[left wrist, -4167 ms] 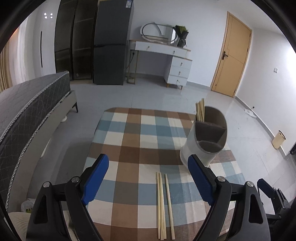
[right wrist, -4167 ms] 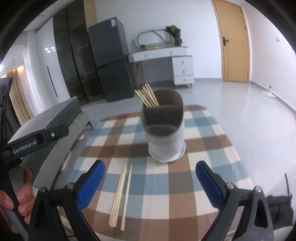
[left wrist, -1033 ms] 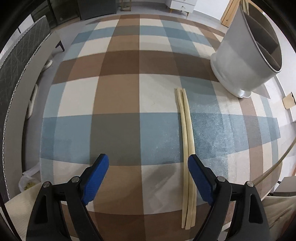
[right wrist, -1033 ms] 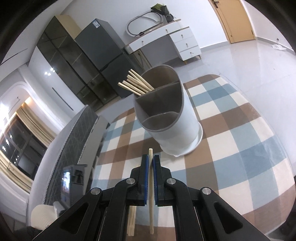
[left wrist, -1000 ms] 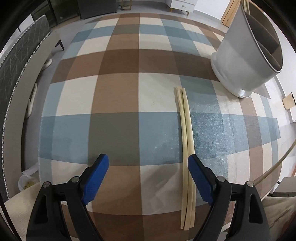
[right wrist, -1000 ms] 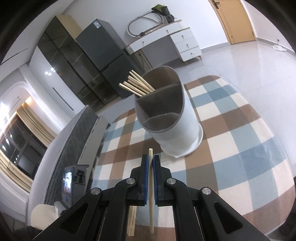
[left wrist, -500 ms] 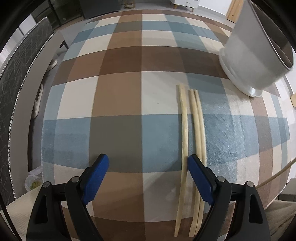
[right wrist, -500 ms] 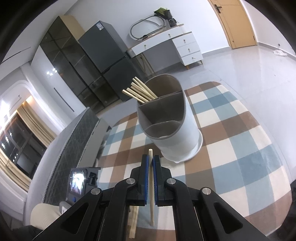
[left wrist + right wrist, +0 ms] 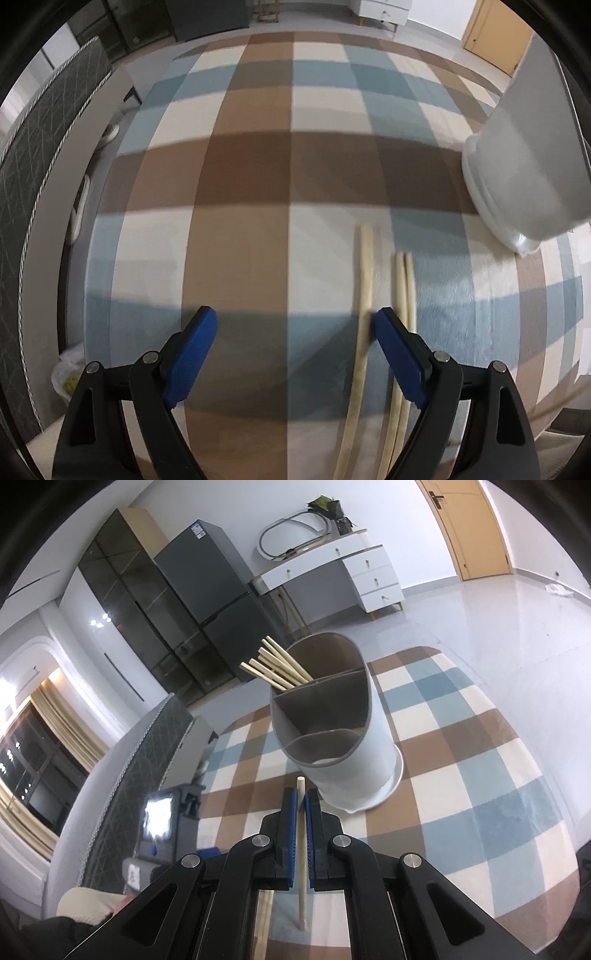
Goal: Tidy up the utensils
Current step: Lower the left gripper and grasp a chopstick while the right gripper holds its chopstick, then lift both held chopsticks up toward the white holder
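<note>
A white utensil holder [image 9: 343,746] with grey compartments stands on the checked tablecloth [image 9: 461,775]; several chopsticks [image 9: 273,668] lean in its back compartment. My right gripper [image 9: 302,797] is shut on one chopstick [image 9: 301,849] and holds it above the table, just in front of the holder. My left gripper [image 9: 293,325] is open, low over the cloth. Three chopsticks lie on the cloth: one [image 9: 364,280] just inside my right finger [image 9: 399,354], a pair [image 9: 404,280] partly under that finger. The holder [image 9: 524,158] is at the right edge.
A grey bed [image 9: 33,155] runs along the table's left side. A fridge [image 9: 214,602], a white desk [image 9: 332,565] and a door [image 9: 469,528] stand at the far walls. The left gripper's body [image 9: 166,823] shows low left in the right wrist view.
My left gripper has dropped lower and moved right, so its right finger now sits at the lying chopsticks. My right gripper has lifted a little with its chopstick, still shut.
</note>
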